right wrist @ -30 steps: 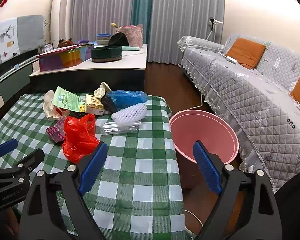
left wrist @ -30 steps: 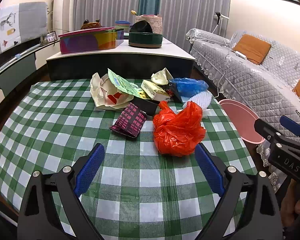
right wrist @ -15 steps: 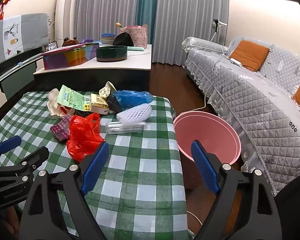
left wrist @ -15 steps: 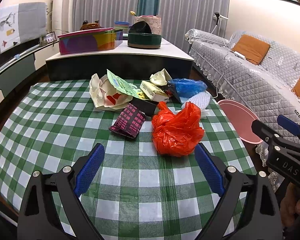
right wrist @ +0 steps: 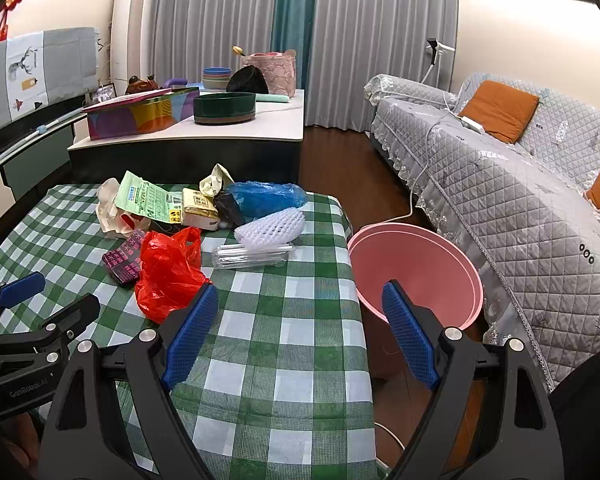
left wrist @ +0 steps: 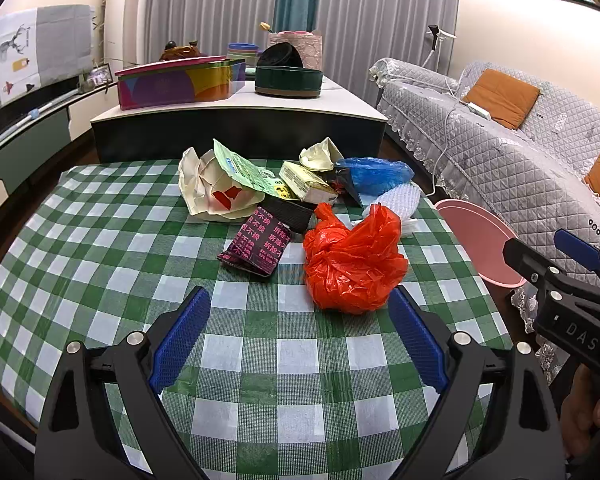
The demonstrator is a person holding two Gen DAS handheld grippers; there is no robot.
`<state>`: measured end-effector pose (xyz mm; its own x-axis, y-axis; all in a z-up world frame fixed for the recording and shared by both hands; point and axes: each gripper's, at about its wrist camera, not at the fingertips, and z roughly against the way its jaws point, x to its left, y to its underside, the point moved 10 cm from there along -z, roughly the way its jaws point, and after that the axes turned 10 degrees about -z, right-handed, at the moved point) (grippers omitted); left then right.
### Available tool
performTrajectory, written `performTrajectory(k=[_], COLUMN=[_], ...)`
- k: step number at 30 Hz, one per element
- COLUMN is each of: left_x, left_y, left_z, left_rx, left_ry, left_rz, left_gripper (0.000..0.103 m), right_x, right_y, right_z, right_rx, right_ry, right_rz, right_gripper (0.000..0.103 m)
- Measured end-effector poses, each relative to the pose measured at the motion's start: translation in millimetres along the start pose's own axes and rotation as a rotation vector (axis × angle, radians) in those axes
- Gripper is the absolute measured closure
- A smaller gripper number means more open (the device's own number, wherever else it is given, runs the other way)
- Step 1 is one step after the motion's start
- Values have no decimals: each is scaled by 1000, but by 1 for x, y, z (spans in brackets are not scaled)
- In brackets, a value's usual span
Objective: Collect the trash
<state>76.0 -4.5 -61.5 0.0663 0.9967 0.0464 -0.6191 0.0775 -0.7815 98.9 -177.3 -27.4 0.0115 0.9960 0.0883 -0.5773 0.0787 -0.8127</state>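
Trash lies on a green checked tablecloth (left wrist: 100,248): a crumpled red plastic bag (left wrist: 354,264), a dark packet with pink print (left wrist: 256,246), a cream paper bag (left wrist: 210,190), a green leaflet (left wrist: 246,172), a blue plastic bag (left wrist: 374,174), white foam netting (right wrist: 270,226) and a clear plastic pack (right wrist: 254,256). A pink bin (right wrist: 416,268) stands on the floor right of the table. My left gripper (left wrist: 300,332) is open and empty, just short of the red bag. My right gripper (right wrist: 300,328) is open and empty over the table's right edge.
A low white-topped cabinet (left wrist: 240,108) behind the table carries a colourful tin (left wrist: 178,84) and a dark green round box (left wrist: 288,80). A grey quilted sofa (right wrist: 520,184) with orange cushions runs along the right. A white cable (right wrist: 410,208) lies on the wooden floor.
Both grippers have drifted slightly forward and up over the table. The trash looks a little nearer. Nothing was taken hold of.
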Motion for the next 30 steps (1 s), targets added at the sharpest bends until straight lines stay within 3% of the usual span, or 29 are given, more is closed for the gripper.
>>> performTrajectory(k=[19,25,30], left_x=[-4,3,16], left_y=[1,2,3], left_z=[1,-6,-18], left_rx=[8,20,37], left_ry=[6,2,-19], left_rz=[15,27,58], left_gripper=[21,29,42], right_x=[4,16,30], right_y=[1,-1,-6], right_z=[0,-2,-7], right_rx=[1,-10,-24], right_ry=[-6,-56,-120], right_rz=[-10,-23,-27], right_gripper=[26,29,32])
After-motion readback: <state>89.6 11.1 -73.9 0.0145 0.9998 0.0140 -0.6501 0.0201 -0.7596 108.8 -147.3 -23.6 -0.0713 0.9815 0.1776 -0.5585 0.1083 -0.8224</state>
